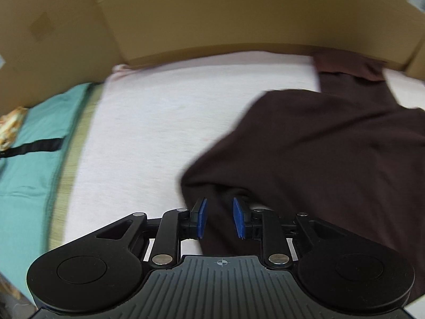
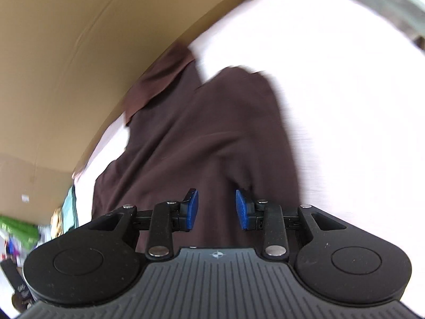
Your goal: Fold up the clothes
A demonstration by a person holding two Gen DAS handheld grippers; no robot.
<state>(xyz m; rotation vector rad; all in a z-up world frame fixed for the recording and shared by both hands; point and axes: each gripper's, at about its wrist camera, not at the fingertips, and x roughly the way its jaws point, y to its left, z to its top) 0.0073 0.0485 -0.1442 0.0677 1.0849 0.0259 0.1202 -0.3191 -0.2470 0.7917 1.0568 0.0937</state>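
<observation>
A dark brown garment (image 1: 318, 146) lies crumpled on a pale pink sheet (image 1: 159, 133), with one part reaching back to the cardboard wall. My left gripper (image 1: 219, 204) hovers at the garment's near left edge. Its blue pads (image 1: 202, 218) stand apart, with brown fabric showing in the gap and neither pad pressing on it. In the right wrist view the same garment (image 2: 199, 122) fills the middle. My right gripper (image 2: 216, 196) is over its near part, jaws apart, with cloth below and between them but not pinched. Both views are blurred.
A tall cardboard wall (image 1: 212, 13) borders the sheet at the back and shows at the left (image 2: 66, 53) in the right wrist view. A teal cloth (image 1: 32, 172) with a black strap (image 1: 34, 147) lies left of the sheet. Green and colourful clutter (image 2: 18, 230) sits at the far left.
</observation>
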